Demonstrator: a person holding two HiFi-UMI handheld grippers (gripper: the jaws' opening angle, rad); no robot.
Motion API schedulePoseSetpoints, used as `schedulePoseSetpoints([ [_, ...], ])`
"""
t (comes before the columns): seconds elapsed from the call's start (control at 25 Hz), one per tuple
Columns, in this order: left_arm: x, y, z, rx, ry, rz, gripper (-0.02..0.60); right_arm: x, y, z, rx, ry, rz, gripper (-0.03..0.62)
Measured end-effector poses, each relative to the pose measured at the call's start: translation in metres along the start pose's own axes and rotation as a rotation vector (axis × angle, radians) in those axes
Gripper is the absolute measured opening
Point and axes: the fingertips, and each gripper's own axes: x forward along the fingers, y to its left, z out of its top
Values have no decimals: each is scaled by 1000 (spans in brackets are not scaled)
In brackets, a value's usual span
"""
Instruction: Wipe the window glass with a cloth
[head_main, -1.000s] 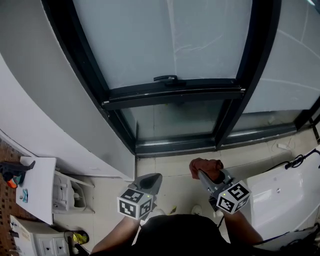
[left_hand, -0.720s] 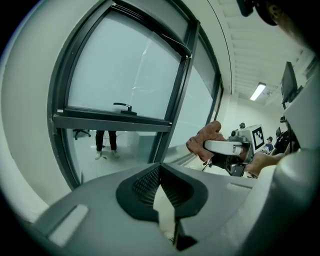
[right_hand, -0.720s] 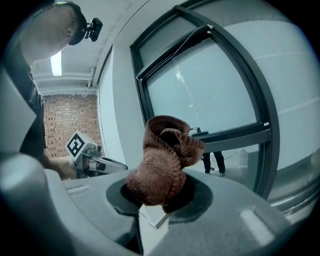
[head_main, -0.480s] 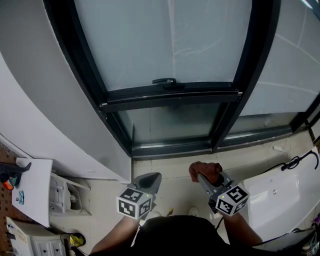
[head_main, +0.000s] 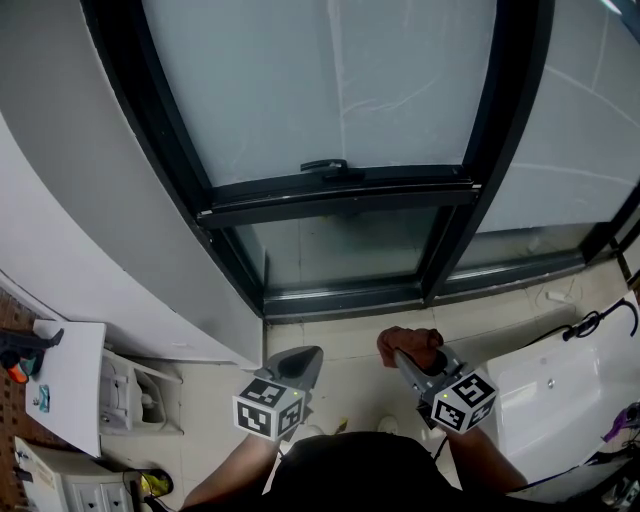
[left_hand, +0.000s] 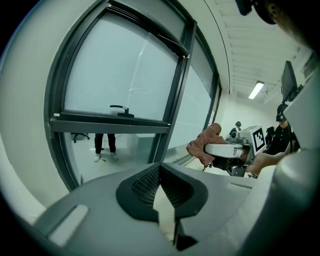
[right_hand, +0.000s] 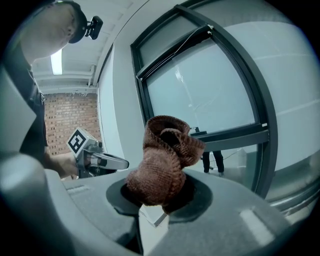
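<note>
Facing the window glass (head_main: 330, 90), the right gripper's (head_main: 403, 355) fingers clamp a bunched brown cloth (head_main: 407, 337); the left gripper's (head_main: 311, 354) fingers are closed, empty.

- The black-framed window glass (head_main: 330, 90) stands before the left hand-held gripper (head_main: 308, 354) and the right hand-held gripper (head_main: 399, 354).
- The brown knitted cloth (head_main: 408, 340) sits in the right hand-held gripper's jaws.

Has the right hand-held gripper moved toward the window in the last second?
No. The right hand-held gripper, clamping the cloth, keeps its gap below the window frame.
</note>
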Motion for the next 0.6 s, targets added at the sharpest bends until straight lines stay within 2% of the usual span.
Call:
schedulePoseSetpoints([
  [0.6,-4,-2,1,1,-15,7,17,0,3,2,-11,-2,7,81],
])
